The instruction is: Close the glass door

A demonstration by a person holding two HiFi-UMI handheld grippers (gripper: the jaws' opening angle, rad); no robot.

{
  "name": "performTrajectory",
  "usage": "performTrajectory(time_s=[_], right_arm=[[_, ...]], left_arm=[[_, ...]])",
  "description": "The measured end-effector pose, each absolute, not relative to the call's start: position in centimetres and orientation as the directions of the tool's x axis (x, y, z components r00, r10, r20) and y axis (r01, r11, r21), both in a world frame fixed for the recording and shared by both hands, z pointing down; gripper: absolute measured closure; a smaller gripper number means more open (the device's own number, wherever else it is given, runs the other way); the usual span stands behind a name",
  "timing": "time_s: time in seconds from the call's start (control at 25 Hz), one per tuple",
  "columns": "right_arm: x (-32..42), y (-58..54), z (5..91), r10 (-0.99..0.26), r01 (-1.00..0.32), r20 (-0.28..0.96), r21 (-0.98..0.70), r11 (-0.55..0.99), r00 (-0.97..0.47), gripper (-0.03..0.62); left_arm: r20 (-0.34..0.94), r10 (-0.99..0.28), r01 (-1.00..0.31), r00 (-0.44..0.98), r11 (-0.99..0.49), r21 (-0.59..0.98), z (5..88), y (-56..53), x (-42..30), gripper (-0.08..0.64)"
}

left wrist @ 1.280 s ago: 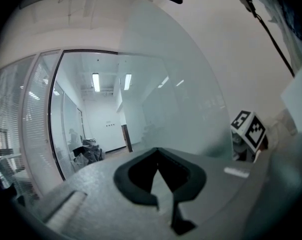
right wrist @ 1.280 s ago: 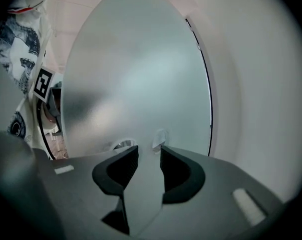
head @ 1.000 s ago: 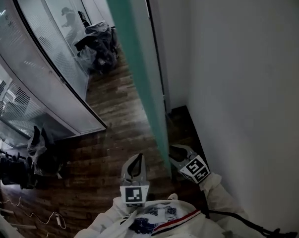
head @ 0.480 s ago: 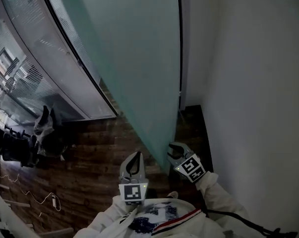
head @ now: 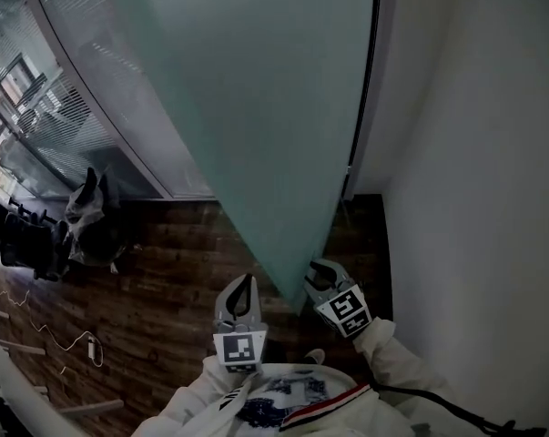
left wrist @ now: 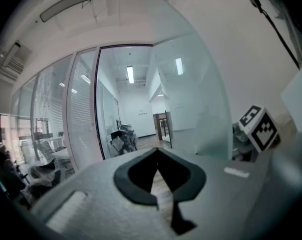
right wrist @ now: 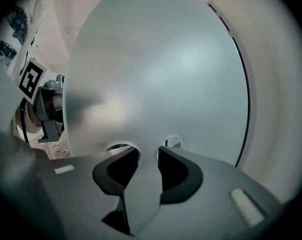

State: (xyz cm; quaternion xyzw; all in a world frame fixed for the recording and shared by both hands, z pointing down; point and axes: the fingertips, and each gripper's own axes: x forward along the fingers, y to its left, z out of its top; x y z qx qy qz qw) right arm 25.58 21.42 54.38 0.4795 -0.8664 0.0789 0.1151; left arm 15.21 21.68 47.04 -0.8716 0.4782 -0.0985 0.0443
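The frosted glass door (head: 274, 107) hangs slanted across the head view, its lower corner coming down between my two grippers. My right gripper (head: 318, 276) is at that corner on the wall side. In the right gripper view the pane (right wrist: 161, 74) fills the picture just ahead of the right gripper (right wrist: 148, 151). Its jaws stand apart and are closing, with nothing gripped between them. My left gripper (head: 241, 285) hangs on the pane's other side, apart from it. In its own view the left gripper (left wrist: 158, 151) has its tips together and holds nothing; the door (left wrist: 196, 99) stands to its right.
A white wall (head: 474, 153) runs close along the right, with the dark door frame (head: 360, 126) beside it. A curved glass partition with blinds (head: 92, 89) bounds the left. Dark chairs and bags (head: 83, 221) stand on the wooden floor (head: 165, 271), with cables (head: 65, 344) nearby.
The door has swung from edge-on to broadside and now covers the corridor behind it. Both grippers have travelled sideways with it, the right one staying at its lower corner.
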Motion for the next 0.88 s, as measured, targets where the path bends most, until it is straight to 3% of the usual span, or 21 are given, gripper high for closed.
performTrajectory(time_s=[0.88], right_arm=[[15.5, 10.9, 54.8, -0.809, -0.855, 0.301, -0.043, 0.517, -0.505, 0.463]], left_arm=[[0.157, -0.893, -0.888, 0.422, -0.442, -0.128, 49.7, 8.5, 4.1, 0.557]])
